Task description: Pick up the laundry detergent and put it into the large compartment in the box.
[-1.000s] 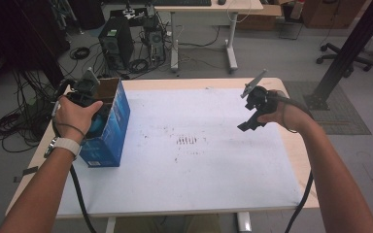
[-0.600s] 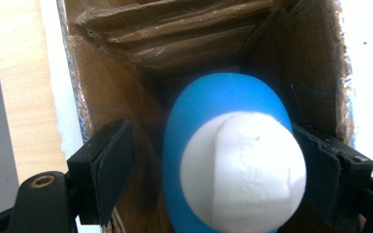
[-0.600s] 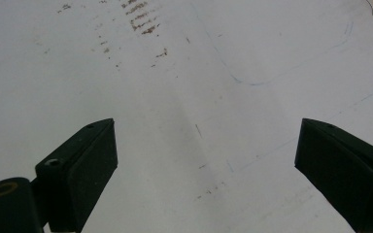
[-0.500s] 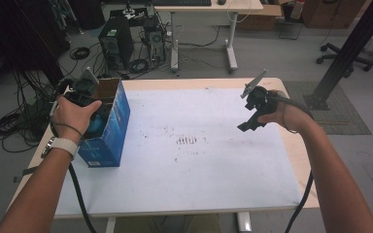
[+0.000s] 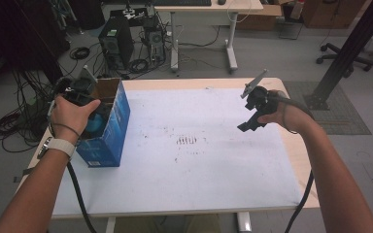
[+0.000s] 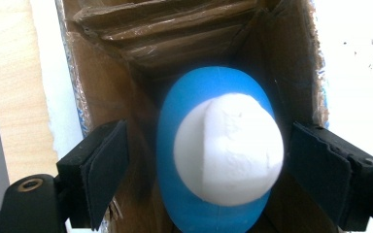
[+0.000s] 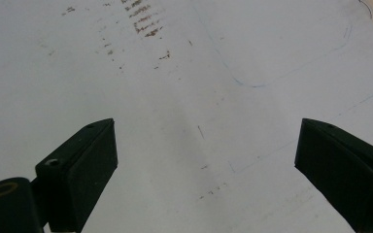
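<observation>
My left gripper (image 6: 194, 170) sits over the open top of the blue cardboard box (image 5: 108, 127) at the left of the high view, jaws spread wide on either side of a blue-and-white egg-shaped object (image 6: 221, 150) that lies down inside the box, untouched by either pad. I judge the step in hand to be reaching in for it, so I would go straight down, keep clear of the torn flaps, centre on the widest part and close gently, since that rounded shell looks smooth and apt to slip. The box walls are raw brown corrugated board inside, glossy blue outside. My right gripper (image 7: 204, 165) hangs over the white, speckled table cover (image 5: 199, 170) at the right, jaws spread and holding nothing.
</observation>
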Demonstrator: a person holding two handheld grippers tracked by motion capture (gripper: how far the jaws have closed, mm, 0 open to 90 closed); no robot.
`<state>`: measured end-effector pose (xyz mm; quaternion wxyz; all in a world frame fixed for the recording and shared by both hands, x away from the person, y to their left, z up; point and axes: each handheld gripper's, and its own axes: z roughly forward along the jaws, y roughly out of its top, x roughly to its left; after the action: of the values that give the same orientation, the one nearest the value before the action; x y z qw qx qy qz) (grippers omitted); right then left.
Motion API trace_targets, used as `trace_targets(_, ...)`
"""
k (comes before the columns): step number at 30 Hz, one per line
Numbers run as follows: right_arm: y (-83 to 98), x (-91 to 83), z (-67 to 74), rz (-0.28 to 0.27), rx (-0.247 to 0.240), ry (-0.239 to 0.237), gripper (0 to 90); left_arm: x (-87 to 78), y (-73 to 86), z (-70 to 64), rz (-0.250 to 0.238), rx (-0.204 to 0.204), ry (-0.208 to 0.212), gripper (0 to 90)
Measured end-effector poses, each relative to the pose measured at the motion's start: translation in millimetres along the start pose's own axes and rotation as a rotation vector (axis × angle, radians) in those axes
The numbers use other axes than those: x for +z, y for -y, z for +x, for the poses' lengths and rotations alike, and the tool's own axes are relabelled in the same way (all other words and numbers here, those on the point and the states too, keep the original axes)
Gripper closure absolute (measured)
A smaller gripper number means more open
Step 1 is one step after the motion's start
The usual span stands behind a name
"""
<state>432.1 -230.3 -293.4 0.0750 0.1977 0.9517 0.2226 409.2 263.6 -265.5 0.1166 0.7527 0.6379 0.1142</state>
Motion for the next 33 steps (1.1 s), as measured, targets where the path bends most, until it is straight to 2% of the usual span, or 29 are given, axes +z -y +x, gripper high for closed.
trace_targets(16,1.7,-5.5,2.2,-0.006,0.000,0.007,8.2,-15.4,-2.2,-7.8,-0.005,0.015,0.009,12.3)
trace_targets(27,1.4,-7.8,4.7,-0.008,-0.002,0.011,8.2,-30.0,-1.2,-11.6,-0.013,0.030,0.006,12.0)
trace_targets(33,1.5,-9.5,6.0,-0.012,-0.003,0.012,8.2,-40.4,0.1,-14.9,-0.021,0.043,0.019,11.7)
